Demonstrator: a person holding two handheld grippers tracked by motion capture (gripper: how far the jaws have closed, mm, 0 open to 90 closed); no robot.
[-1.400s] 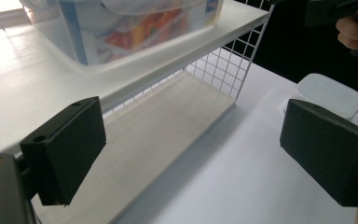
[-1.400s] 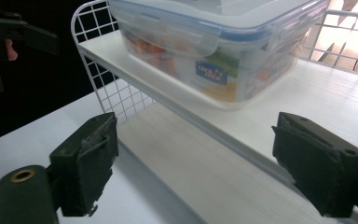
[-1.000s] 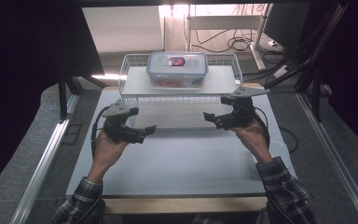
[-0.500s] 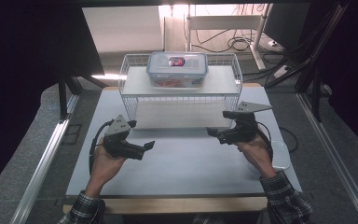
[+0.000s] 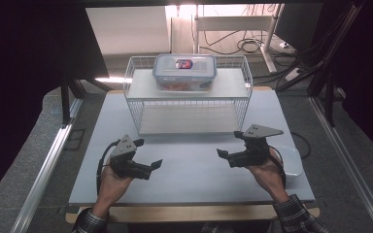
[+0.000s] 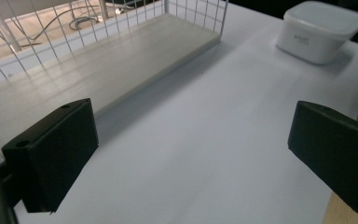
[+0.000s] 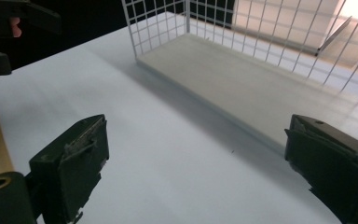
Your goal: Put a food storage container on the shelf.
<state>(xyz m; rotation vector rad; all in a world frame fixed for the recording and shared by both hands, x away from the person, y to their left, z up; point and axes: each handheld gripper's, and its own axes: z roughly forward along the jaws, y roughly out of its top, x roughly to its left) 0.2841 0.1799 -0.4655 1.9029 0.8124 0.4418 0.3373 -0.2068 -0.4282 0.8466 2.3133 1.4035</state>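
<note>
My left gripper (image 5: 150, 168) hovers over the front left of the white table (image 5: 189, 160), jaws wide open with nothing between them. My right gripper (image 5: 224, 157) is held over the front right, also open and empty, its jaws pointing toward the left one. In the left gripper view the left gripper (image 6: 191, 158) frames bare table. The right gripper (image 7: 200, 172) frames bare table too. A white wire rack (image 5: 245, 82) stands at the back of the table. A clear lidded food box (image 5: 184, 72) rests on its top shelf.
A small white lidded tub (image 5: 294, 162) sits at the table's right edge behind my right hand, also seen as the tub (image 6: 321, 30) in the left gripper view. The rack's lower shelf (image 7: 242, 79) holds nothing. Dark screens flank the table; cables lie behind.
Both grippers have drawn back from the rack's front toward the near edge of the table. Their jaws stay open. The box on the rack has not moved.
</note>
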